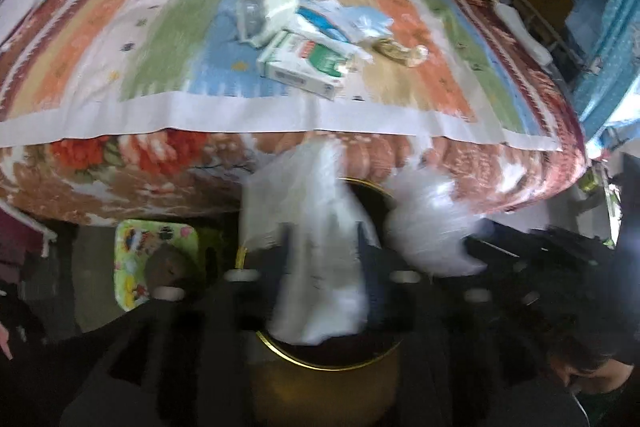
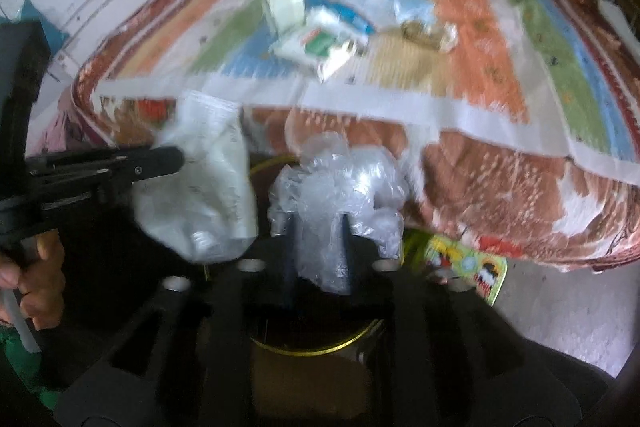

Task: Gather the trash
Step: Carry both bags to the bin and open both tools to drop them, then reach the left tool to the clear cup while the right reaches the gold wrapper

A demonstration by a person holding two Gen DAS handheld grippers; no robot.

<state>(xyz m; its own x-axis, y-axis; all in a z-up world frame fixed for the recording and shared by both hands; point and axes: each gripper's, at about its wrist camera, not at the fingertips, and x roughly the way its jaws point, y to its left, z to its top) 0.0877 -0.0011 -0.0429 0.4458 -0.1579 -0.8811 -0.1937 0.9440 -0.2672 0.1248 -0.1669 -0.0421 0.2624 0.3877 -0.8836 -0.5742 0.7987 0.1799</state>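
Trash sits in both my tongs above a gold-rimmed bin point(image 1: 320, 363) on the floor at the foot of a bed. In the left wrist view, the left tongs point(image 1: 326, 235) straddle a white plastic wrapper point(image 1: 316, 247) hanging over the bin's mouth; the jaws stand parted, and blur keeps me from telling whether the pads still press on it. At 3 o'clock of it floats a crumpled clear plastic bag point(image 1: 428, 227). In the right wrist view that clear bag point(image 2: 340, 195) bunches between the right tongs point(image 2: 320, 227), also parted, the grip equally unclear. At 9 o'clock the left tongs come in sideways, a hand point(image 2: 36, 287) on the handle. More trash lies on the striped bedspread point(image 1: 120, 47) toward 12 o'clock: a white-and-green carton point(image 1: 304, 63), a blue-and-white packet point(image 1: 320, 23), pale wrappers point(image 1: 264, 15) and a small brownish wrapper point(image 1: 400, 51). A green cartoon-printed stool point(image 1: 152, 259) stands beside the bin at 9 o'clock.
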